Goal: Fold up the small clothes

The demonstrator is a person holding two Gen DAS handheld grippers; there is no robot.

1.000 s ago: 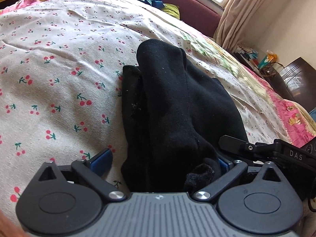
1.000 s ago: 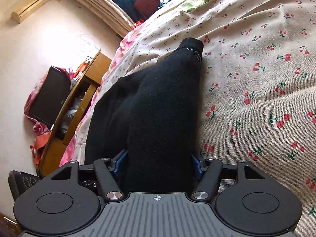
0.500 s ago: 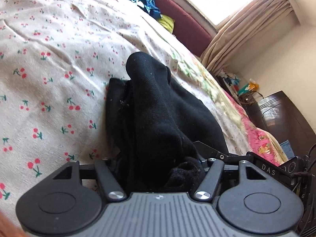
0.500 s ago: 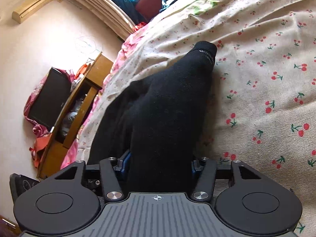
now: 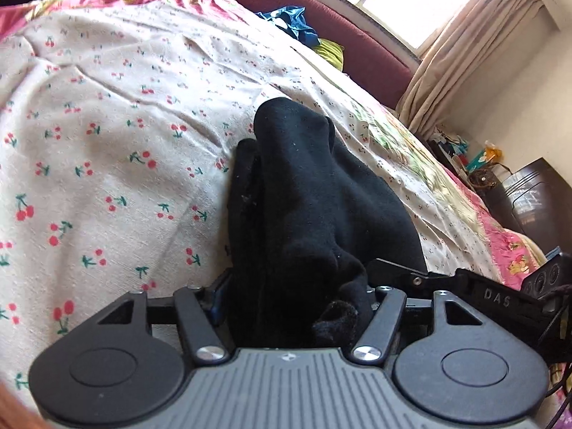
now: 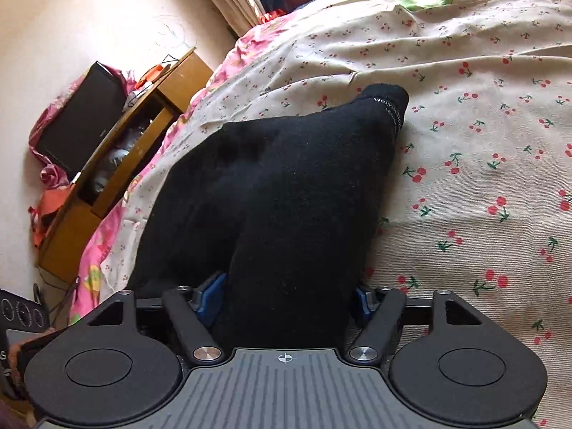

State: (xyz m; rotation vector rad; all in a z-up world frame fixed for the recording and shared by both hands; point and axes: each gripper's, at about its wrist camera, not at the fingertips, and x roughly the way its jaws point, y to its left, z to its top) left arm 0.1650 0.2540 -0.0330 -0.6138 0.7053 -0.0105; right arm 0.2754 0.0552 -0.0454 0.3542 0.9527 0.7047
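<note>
A black sock [image 5: 307, 200] lies lengthwise on the cherry-print bedsheet [image 5: 107, 143], over a second black piece showing along its left side. My left gripper [image 5: 295, 291] is shut on the sock's bunched near end; one blue pad [image 5: 218, 295] presses its side and fabric hides the other. In the right wrist view the same black sock [image 6: 304, 178] runs up to its cuff with white lettering [image 6: 389, 107]. My right gripper [image 6: 286, 296] straddles it, jaws opening, with the blue pads [image 6: 211, 295] standing at the sock's edges. Its black finger marked DAS [image 5: 493, 295] reaches in from the right.
A maroon headboard [image 5: 357, 39] with blue and yellow cloth [image 5: 296, 25] lies beyond the bed, under a bright window. A dark cabinet [image 5: 536, 193] and a wooden shelf unit [image 6: 118, 164] with a black box [image 6: 82, 121] stand off the pink-bordered bed edge [image 6: 103, 250].
My left jaws went from wide open to shut on the sock's near end. My right jaws narrowed, then spread wider. Both views shifted as the hands moved along the bed.
</note>
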